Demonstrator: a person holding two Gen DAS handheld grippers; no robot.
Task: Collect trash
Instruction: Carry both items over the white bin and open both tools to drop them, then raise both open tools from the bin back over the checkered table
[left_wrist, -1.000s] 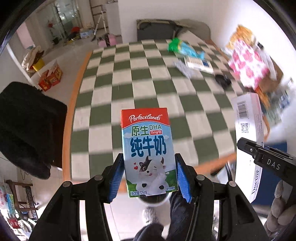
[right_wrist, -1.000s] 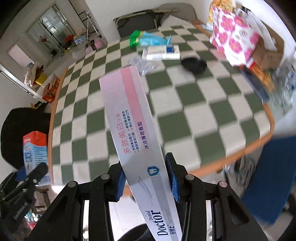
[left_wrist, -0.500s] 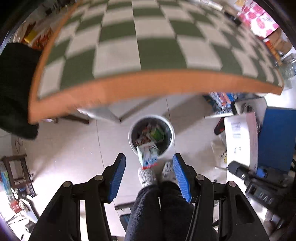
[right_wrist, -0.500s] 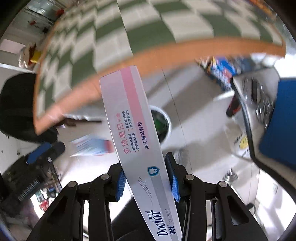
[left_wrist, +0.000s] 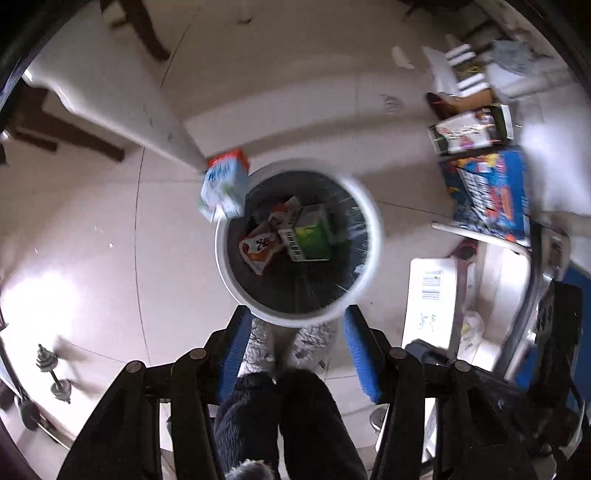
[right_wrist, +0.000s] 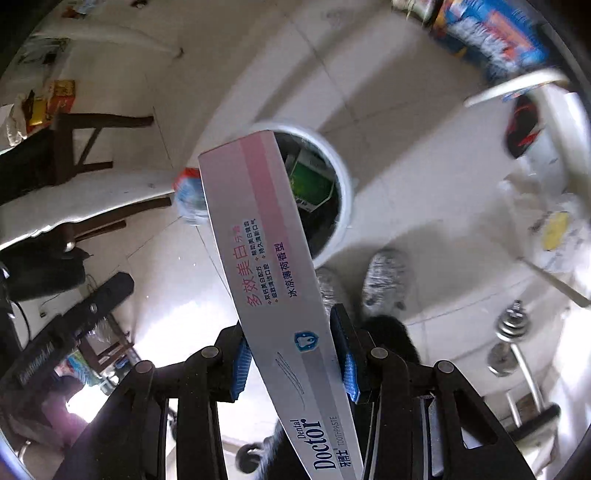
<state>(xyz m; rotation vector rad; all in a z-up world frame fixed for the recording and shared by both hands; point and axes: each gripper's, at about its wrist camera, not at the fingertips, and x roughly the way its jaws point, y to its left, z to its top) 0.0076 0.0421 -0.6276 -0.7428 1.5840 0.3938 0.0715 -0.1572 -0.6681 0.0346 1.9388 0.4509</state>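
A white round trash bin (left_wrist: 373, 236) stands on the floor below me, holding a green box (left_wrist: 312, 236) and a red-and-white wrapper (left_wrist: 260, 247). The blue-and-red milk carton (left_wrist: 224, 184) is free of my grip, blurred, at the bin's far-left rim. My left gripper (left_wrist: 295, 349) is open and empty above the bin's near edge. My right gripper (right_wrist: 291, 356) is shut on a long pink-and-white toothpaste box (right_wrist: 266, 258), held over the bin (right_wrist: 345, 192). The carton shows as a blur left of that box in the right wrist view (right_wrist: 188, 199).
A white table leg (left_wrist: 122, 107) stands left of the bin. Blue and coloured packages (left_wrist: 487, 195) lie on the floor at the right. My grey slippers (right_wrist: 382, 280) are beside the bin. Dumbbells (right_wrist: 513, 343) lie on the floor. A dark chair frame (right_wrist: 92, 144) is at the left.
My left gripper opened and let go of the milk carton, which dropped to the bin's rim. Both grippers swung from the checkered table down over the bin. The right still holds the toothpaste box.
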